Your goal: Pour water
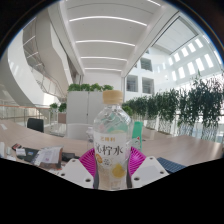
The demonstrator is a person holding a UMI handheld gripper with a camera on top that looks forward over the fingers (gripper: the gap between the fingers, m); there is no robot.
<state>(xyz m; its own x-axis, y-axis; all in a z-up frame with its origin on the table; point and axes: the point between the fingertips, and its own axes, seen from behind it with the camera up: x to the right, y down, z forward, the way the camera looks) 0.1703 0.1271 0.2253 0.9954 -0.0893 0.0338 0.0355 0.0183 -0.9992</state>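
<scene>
Gripper (112, 172) closed on bottle (112, 140), bottom centre of frame: both pink pads (92, 162) pressing its lower sides, bottle upright, lifted clear of the table as far as can be judged. Cap (113, 98) on, yellowish. Bottle clear plastic, looks mostly full. Label white with green Chinese characters down the middle, a "水" legible; small lemon-like graphic low on the label; brand not readable.

Progress: grasp done, pour not started. No tilt, cap apparently on, so opening and tipping remain. No receiving cup or glass identifiable.

Lower left, just behind the fingers: dark clutter (42, 155) on a table (30, 135), contents not distinguishable. Mid distance, centre left: white planter box (88, 105) with green plants. Right middle: row of green plants (185, 110). Far, upper half of frame: atrium, curved white balconies (30, 60) left, strip lights (105, 20) on ceiling, windows upper right.
</scene>
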